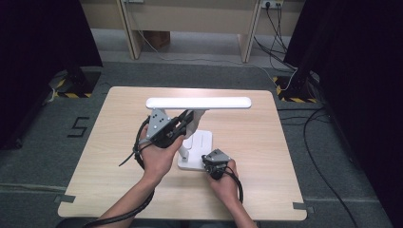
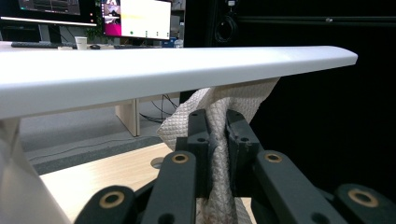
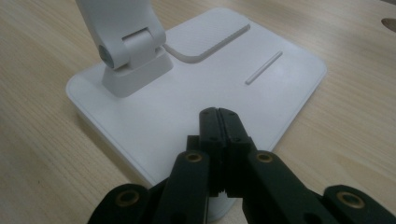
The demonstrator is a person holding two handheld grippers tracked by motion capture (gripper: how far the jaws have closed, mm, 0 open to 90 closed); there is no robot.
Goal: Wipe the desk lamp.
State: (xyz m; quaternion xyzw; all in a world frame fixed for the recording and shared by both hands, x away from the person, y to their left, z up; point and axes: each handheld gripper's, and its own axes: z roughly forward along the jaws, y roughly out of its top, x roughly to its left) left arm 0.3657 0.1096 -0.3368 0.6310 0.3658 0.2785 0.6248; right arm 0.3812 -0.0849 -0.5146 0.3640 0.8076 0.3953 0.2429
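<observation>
Cloth (image 2: pixel 219 122): white textured wipe, pinched between left jaws, bunched up against underside of lamp head; likely wiping it.
Lamp head (image 1: pixel 198 102): long white bar, level, spanning table centre above base; underside reached from below, hence the upward-tilted gripper.
Lamp base (image 3: pixel 196 88): flat white slab on table, hinged arm rising from near corner.
Left gripper (image 1: pixel 183 121): clamped on cloth, raised just under bar, beside lamp arm.
Right gripper (image 3: pixel 218 116): jaws closed together, nothing between, tips pressing down on base's near edge; probably pinning lamp against tipping while the other side rubs.
Table (image 1: pixel 119 142): light wood, lamp roughly mid-surface.
Risk: base sliding if downward press eases.
</observation>
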